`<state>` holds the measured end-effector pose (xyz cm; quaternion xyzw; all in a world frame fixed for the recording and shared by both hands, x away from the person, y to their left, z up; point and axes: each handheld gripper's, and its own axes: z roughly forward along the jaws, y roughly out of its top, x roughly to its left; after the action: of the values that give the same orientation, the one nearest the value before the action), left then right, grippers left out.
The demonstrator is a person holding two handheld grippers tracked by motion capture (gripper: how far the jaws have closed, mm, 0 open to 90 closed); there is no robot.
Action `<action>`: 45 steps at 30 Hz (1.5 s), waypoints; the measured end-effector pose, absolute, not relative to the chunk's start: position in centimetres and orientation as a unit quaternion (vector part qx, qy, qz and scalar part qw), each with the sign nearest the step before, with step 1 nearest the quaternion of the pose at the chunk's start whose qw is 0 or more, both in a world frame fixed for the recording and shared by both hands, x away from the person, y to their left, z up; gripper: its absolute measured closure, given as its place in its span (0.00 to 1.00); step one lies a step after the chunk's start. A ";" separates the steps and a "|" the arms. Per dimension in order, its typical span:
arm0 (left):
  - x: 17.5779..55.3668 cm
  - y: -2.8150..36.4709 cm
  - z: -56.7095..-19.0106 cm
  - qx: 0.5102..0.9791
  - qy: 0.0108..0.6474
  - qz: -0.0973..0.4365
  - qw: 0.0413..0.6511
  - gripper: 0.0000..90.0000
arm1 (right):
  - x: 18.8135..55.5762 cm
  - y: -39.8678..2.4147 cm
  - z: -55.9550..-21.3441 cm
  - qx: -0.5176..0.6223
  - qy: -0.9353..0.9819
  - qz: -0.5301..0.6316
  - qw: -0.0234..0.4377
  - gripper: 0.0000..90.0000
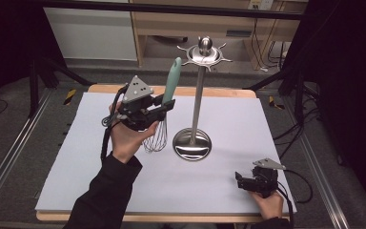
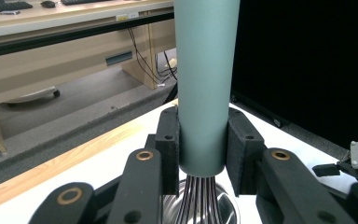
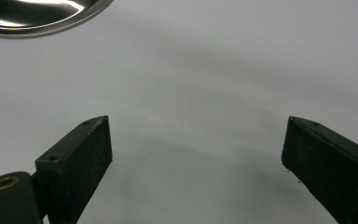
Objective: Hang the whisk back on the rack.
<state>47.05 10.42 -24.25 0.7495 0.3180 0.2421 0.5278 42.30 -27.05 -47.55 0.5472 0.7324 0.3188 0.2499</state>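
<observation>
One whisk [image 1: 164, 107] here, teal handle, wire loops below. One steel stand [image 1: 198, 102] on the counter [image 1: 219, 186], a single pole on a round base. Two grippers: left [image 1: 164, 106], right [image 1: 238, 181].

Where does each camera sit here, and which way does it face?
High view: above the person's side, looking forward and down at the table; forearms and both grippers show.
Left gripper view: on the left gripper, looking along jaws clamped on the whisk.
Right gripper view: on the right gripper, facing the tabletop.
Shared: the utensil stand base.
</observation>
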 end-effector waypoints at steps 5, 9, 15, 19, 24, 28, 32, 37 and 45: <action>47.2 10.2 -24.2 0.751 0.318 0.241 0.526 0.76 | 42.3 -27.0 -47.6 0.547 0.732 0.320 0.249 0.10; 47.5 9.9 -24.2 0.755 0.320 0.240 0.520 0.76 | 42.3 -27.0 -47.6 0.547 0.732 0.319 0.249 0.10; 47.9 9.5 -24.3 0.758 0.320 0.239 0.516 0.76 | 42.3 -27.0 -47.5 0.548 0.732 0.320 0.248 0.10; 48.1 9.0 -24.2 0.760 0.318 0.238 0.514 0.76 | 42.3 -27.1 -47.5 0.548 0.731 0.321 0.247 0.10; 48.4 8.6 -24.1 0.762 0.319 0.238 0.511 0.76 | 42.3 -27.1 -47.5 0.548 0.732 0.322 0.246 0.10; 48.8 8.2 -24.3 0.762 0.321 0.236 0.510 0.76 | 42.4 -27.1 -47.6 0.546 0.733 0.322 0.247 0.10; 49.2 7.8 -24.5 0.762 0.322 0.233 0.511 0.76 | 42.4 -27.2 -47.6 0.547 0.732 0.324 0.245 0.10; 49.6 7.5 -24.8 0.762 0.322 0.235 0.510 0.76 | 42.5 -27.2 -47.6 0.549 0.731 0.322 0.245 0.10; 50.2 7.1 -25.4 0.757 0.316 0.238 0.519 0.76 | 42.5 -27.2 -47.7 0.551 0.732 0.318 0.243 0.10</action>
<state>50.16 7.11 -25.35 0.7572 0.3164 0.2384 0.5193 42.54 -27.25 -47.72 0.5506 0.7323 0.3185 0.2433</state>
